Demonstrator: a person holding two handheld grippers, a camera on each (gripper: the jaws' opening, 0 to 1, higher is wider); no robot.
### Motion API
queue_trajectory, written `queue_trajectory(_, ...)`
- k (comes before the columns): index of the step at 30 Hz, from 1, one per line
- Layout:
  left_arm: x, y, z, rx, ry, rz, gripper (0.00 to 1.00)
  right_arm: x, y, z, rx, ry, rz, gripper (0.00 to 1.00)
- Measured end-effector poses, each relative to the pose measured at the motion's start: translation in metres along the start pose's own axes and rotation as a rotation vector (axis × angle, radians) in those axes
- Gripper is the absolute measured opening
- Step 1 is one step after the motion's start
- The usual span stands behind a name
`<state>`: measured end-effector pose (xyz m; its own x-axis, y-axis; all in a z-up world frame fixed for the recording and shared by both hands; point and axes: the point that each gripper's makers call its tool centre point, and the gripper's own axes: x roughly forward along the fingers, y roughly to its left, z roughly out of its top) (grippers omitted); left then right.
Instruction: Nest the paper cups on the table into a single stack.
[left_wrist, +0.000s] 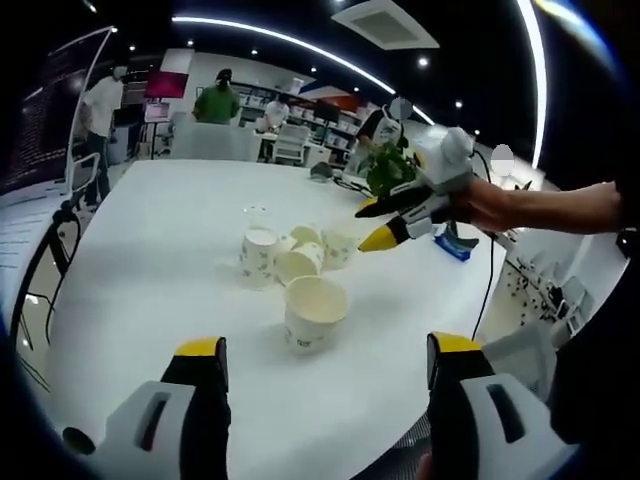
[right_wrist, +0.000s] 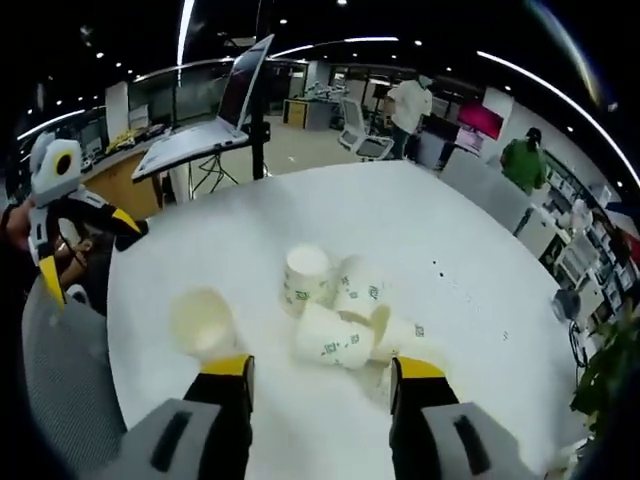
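Both sets of tongs, the left tongs (left_wrist: 327, 362) and the right tongs (right_wrist: 320, 378), stood open and empty. The right, held by an outstretched hand (left_wrist: 487, 203), hovered over clustered paper cups (right_wrist: 345, 310) mid-desk (left_wrist: 150, 250); one upright cup (left_wrist: 314, 312) sat nearer the left.

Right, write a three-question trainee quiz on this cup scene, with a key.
1. True or false: the lone paper cup stands upright, apart from the cluster of cups.
2. Multiple choice: the left hand-held gripper is A) shut on a cup, B) open and empty, C) resting on the cluster.
3. Fill in: the right hand-held gripper hangs above the ___ of cups on the white table.

Key: 1 true; 2 B; 3 cluster.
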<state>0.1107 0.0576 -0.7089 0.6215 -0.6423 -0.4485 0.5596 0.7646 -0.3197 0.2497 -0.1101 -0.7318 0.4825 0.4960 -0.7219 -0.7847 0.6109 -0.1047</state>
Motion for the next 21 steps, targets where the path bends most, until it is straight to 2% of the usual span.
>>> queue_trajectory(8,0.000,0.002,-0.003,-0.011,0.004,0.007,0.80,0.007,-0.028,-0.016,0.060,0.029,-0.025,0.54)
queue_trajectory(12,0.000,0.004,-0.004,-0.015,0.004,0.011,0.80,0.008,-0.035,-0.018,0.078,0.048,-0.033,0.52)
queue_trajectory(16,0.000,0.004,-0.004,-0.017,0.008,0.014,0.80,0.026,-0.051,-0.027,0.149,0.058,-0.018,0.47)
queue_trajectory(21,0.000,0.006,-0.004,-0.016,0.012,0.016,0.80,0.040,-0.060,-0.031,0.158,0.089,0.000,0.43)
